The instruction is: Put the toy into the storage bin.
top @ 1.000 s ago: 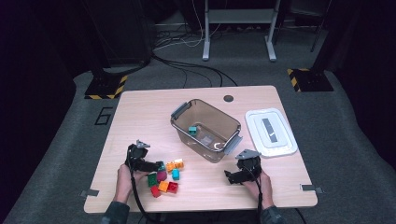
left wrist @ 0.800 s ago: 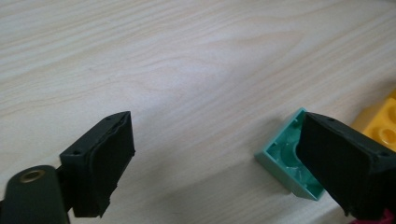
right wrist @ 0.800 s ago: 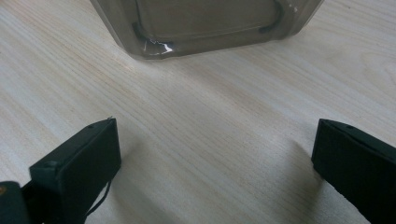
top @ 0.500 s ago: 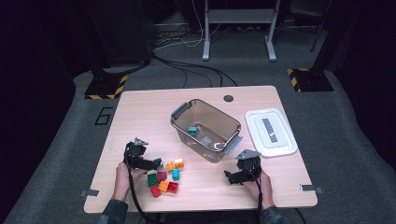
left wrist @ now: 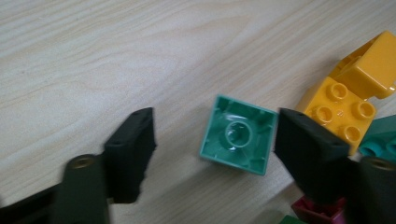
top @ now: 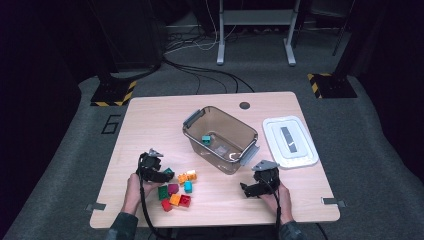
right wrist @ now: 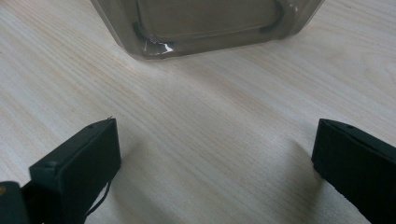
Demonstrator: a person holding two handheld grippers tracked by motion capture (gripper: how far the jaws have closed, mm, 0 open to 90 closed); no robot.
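Note:
A green brick [left wrist: 237, 135] lies upside down on the table between the jaws of my left gripper [left wrist: 215, 140]. The jaws have just been closing. One jaw is at the brick's edge and the other stands a gap away, so nothing is gripped. In the high view my left gripper [top: 165, 175] is at the left edge of a pile of coloured bricks [top: 179, 192]. A yellow brick [left wrist: 343, 109] lies just beyond the green one. My right gripper [right wrist: 215, 149] hovers wide open over bare wood in front of the clear bin [right wrist: 205, 23]. In the high view the right gripper [top: 246, 189] is at the front right.
The clear bin [top: 192, 131] stands at mid table with a teal brick [top: 206, 139] inside. Its white lid [top: 290, 141] lies flat to the right. A dark round hole [top: 244, 105] marks the table's far edge. The front edge is close behind both hands.
Both hands stay where they were. The bricks, bin and lid have not shifted.

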